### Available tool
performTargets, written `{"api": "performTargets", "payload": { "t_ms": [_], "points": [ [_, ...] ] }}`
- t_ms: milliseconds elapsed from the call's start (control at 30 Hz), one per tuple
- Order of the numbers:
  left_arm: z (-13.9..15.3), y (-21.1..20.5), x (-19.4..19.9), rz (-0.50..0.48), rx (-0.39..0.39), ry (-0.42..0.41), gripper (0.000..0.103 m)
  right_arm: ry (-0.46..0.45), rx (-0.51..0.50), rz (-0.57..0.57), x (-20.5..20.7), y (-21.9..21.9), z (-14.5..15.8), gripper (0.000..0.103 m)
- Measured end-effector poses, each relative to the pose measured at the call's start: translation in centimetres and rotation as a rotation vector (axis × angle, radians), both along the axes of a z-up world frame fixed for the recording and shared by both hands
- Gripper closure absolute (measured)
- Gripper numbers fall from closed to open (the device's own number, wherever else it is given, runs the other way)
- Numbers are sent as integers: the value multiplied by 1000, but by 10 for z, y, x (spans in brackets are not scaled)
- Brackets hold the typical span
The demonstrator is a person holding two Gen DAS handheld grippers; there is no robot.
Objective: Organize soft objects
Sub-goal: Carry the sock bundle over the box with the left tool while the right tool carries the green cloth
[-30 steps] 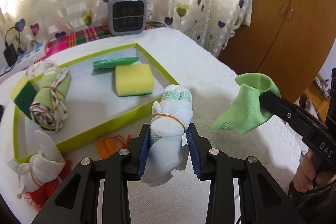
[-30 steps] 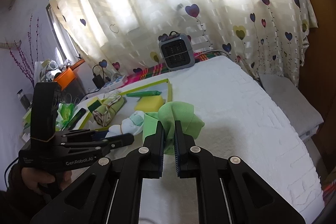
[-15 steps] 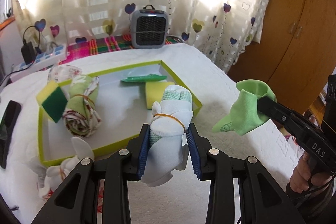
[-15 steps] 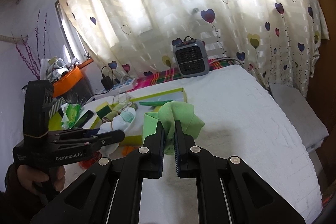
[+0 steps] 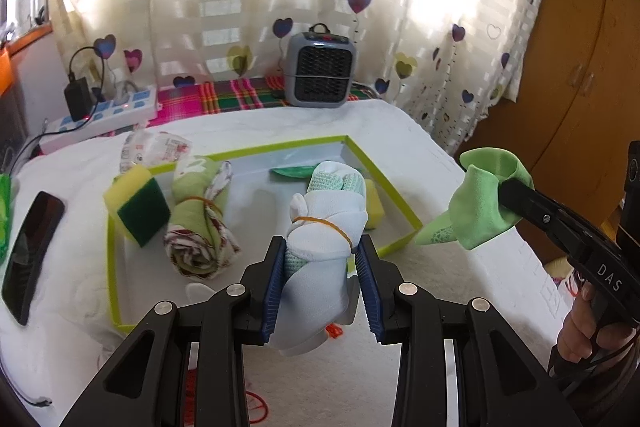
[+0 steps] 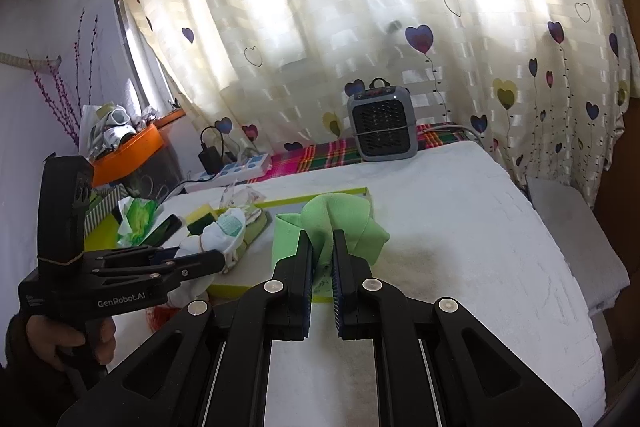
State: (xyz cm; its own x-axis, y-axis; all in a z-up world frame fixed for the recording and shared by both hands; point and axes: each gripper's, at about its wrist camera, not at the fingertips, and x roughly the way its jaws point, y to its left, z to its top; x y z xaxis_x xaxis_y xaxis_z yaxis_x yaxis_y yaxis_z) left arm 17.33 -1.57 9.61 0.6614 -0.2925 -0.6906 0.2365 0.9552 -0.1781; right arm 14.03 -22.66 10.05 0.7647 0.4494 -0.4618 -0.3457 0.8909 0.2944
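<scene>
Left gripper [image 5: 320, 267]: clamped on the white sock bundle [image 5: 324, 227], blue pads pressing both flanks, held up above the near edge of the tray [image 5: 384, 183].
White sock bundle: rubber band round its middle, teal knit poking out at the top; its lower end hangs down between the fingers.
Right gripper [image 6: 322, 267]: pinched narrow on the green sock [image 6: 340, 223], held up off the white bedcover [image 6: 460, 227].
Hidden: the yellow sponge [image 5: 374, 203] in the tray mostly sits behind the bundle; a green item behind it is too covered to name.
Cut off: something orange-red under the left gripper's frame, only scraps showing.
Left view only: rolled floral cloth [image 5: 200, 223] lying in the tray, a green-and-yellow sponge [image 5: 136, 207] propped on the tray's left rim, a phone [image 5: 32, 255] on the bedcover to the left.
Right view only: an orange shelf [image 6: 132, 155] by the window, cluttered, contents unclear.
Both views: grey heater [image 5: 320, 71] at the far edge, by the curtain.
</scene>
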Motion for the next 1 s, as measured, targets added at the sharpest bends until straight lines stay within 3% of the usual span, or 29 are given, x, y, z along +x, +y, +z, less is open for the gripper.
{"api": "performTargets", "payload": {
  "t_ms": [433,767,1000],
  "points": [
    [-2,19,30,79,-19,10,70,-18,-5,32,44,14,10,94],
    [-28,16,55,98,-17,66,70,41,15,39,90,27,-3,94],
    [-41,18,65,116,-17,88,70,22,33,37,108,35,-1,94]
  ]
}}
